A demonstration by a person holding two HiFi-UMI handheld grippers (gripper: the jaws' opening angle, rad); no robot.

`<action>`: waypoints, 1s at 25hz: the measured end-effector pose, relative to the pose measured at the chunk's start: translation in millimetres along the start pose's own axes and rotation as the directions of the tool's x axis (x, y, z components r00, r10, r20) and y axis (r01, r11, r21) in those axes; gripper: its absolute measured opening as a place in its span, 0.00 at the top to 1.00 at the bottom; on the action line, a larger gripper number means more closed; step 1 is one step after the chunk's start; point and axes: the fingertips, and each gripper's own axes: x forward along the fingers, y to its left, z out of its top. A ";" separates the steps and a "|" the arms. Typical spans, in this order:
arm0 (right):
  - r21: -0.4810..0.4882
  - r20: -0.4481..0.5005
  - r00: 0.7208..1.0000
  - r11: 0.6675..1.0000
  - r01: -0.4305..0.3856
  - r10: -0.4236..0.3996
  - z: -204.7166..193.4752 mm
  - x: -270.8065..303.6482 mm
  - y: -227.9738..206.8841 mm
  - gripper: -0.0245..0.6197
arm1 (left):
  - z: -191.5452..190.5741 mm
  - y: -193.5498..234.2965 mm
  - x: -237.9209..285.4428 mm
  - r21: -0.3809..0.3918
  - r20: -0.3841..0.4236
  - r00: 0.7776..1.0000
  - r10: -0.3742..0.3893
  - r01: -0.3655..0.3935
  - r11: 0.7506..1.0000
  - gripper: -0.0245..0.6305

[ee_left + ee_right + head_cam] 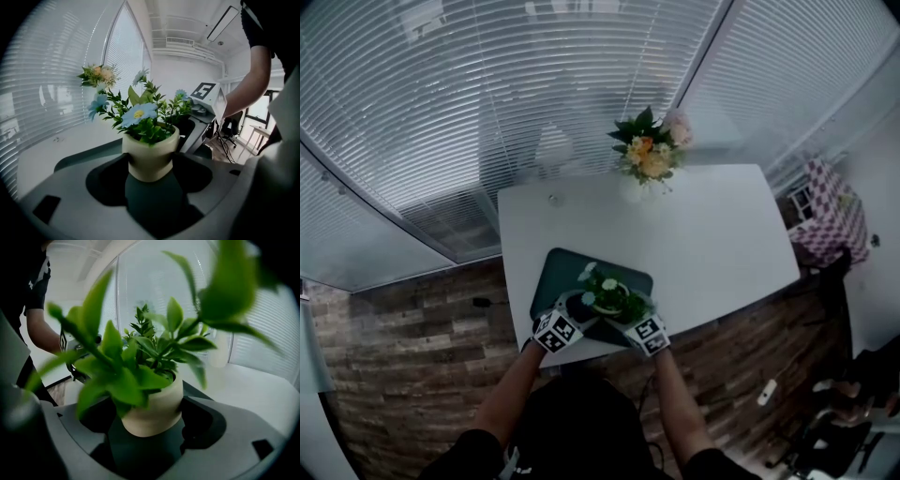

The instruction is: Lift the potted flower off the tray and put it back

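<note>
The pot stands upright over the near half of the dark green tray, long axis vertical, rim level, stems and leaves pointing straight up. Whether its base rests on the tray or sits just clear of it cannot be told. The tray lies on the white desk, close to the near edge. The left gripper meets the pot from the person's left. Its jaws are closed against the two sides of the cream pot wall, below the rim. The right gripper meets the pot from the opposite side. Its jaws likewise bear on the pot wall, though leaves cover part of the contact on one side. In the head view the two grippers converge on the pot, with both marker cubes just beside it. A blue flower faces the left gripper. A bouquet stands at the far desk edge, well apart from the tray.
</note>
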 end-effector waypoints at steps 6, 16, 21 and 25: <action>0.008 -0.018 1.000 1.000 0.003 -0.003 -1.6 1.8 -0.3 0.33 | -2.7 1.9 1.3 -0.012 -0.014 1.000 -0.002 0.002 1.000 0.52; 0.032 0.004 1.000 0.999 0.018 -0.018 -8.2 8.2 -3.3 0.33 | 0.0 3.3 -2.4 -0.039 -0.022 1.000 0.000 -0.001 0.999 0.52; 0.030 0.008 1.000 0.999 0.013 -0.013 -7.8 7.1 -3.9 0.33 | 0.0 2.4 -2.3 -0.068 -0.026 1.000 -0.002 0.000 0.998 0.52; 0.037 0.021 1.000 0.999 0.009 -0.010 -4.6 4.2 -3.8 0.33 | -3.0 2.6 -4.5 -0.170 0.003 1.000 0.010 -0.009 0.985 0.52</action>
